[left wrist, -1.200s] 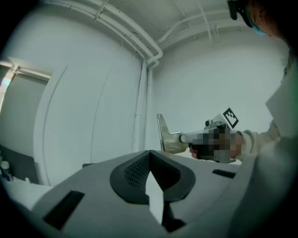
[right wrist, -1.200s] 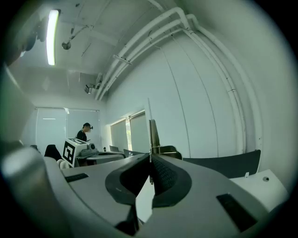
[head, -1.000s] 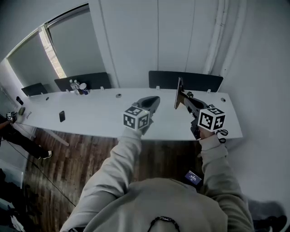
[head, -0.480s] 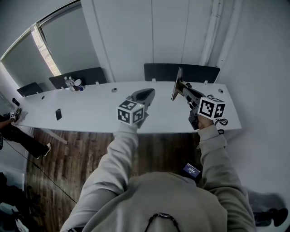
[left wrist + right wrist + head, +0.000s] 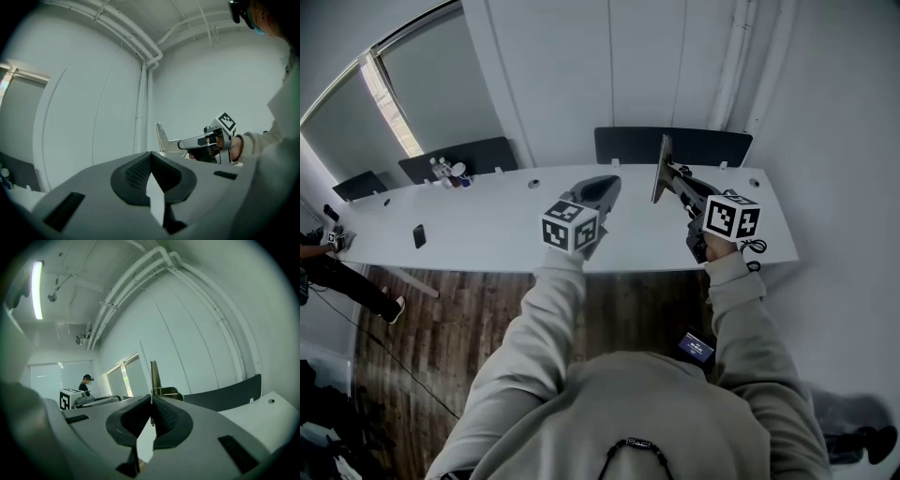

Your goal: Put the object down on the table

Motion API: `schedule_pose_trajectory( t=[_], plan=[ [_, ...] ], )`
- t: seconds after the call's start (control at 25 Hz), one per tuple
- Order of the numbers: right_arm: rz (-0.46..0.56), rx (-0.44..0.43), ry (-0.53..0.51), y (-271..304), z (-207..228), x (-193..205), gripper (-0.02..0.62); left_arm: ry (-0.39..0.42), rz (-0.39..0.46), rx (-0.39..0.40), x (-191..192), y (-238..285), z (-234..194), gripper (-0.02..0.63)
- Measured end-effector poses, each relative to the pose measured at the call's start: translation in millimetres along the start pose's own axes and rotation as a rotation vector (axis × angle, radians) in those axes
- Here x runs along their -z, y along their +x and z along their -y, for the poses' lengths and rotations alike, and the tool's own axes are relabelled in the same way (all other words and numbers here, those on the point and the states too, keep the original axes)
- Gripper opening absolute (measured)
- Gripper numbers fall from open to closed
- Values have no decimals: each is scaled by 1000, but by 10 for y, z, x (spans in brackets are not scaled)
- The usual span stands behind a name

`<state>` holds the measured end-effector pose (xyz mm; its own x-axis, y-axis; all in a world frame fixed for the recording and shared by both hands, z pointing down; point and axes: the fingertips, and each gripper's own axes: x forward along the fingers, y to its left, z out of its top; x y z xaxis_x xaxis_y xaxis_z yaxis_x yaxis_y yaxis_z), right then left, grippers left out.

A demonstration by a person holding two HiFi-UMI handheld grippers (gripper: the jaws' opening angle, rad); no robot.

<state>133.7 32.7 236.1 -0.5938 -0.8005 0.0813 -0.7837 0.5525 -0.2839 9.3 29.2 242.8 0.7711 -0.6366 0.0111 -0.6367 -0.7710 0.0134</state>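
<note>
Grey metal, thin and flat, the object stands upright in the right tongs. Their jaws are pinched shut on its lower edge. It hangs in the air over the right end of the long white surface, apart from it. The left tongs hover just to the left, jaws closed together on nothing.

The step in hand looks like the carry just ahead of the set-down; the object is not yet on the surface. The next move, I judge, calls for lowering the right tongs to the bare stretch below. So thin a piece may not stand, so it probably needs tipping flat before the jaws part.

Beyond the tongs, dark panels line the far edge under a white wall with pipes. Far to the left sit bottles and 1 dark phone. A wooden floor lies on the near side.
</note>
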Motion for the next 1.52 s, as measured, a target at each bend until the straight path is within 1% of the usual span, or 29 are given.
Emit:
schedule_pose_trajectory(
  t=[0.16, 0.28, 0.44, 0.6, 0.72, 0.92, 1.04, 1.2, 1.36, 1.44, 1.52],
  plan=[
    [-5, -4, 16, -11, 29, 23, 25, 14, -16, -13, 48, 3, -30, 2],
    [2, -12, 47, -15, 75, 33, 25, 13, 0, -26, 45, -4, -69, 2],
    [-11, -11, 15, -18, 70, 23, 25, 43, 25, -65, 13, -50, -102, 2],
    [-12, -24, 12, -31, 27, -12, 25, 0, 42, -61, -1, -84, -83, 2],
    [-19, -33, 25, -6, 74, 34, 25, -3, 44, -53, 35, -78, -79, 2],
    [-31, -39, 28, 5, 129, 54, 25, -12, 22, -69, 51, -62, -106, 2],
    [-22, -35, 32, -3, 167, 48, 25, -25, 35, -75, 0, -40, -133, 2],
    [-20, -46, 15, 16, 155, 70, 25, -18, 38, -100, -19, -74, -226, 2],
    [-15, -51, 16, -70, 258, -24, 25, -65, 65, -147, -50, -26, -288, 2],
    [-21, -57, 12, -85, 276, 0, 25, -81, 64, -141, -7, 23, -279, 2],
    [-28, -63, 2, -73, 298, 22, 25, -69, 51, -132, 17, 67, -247, 2]
  ],
)
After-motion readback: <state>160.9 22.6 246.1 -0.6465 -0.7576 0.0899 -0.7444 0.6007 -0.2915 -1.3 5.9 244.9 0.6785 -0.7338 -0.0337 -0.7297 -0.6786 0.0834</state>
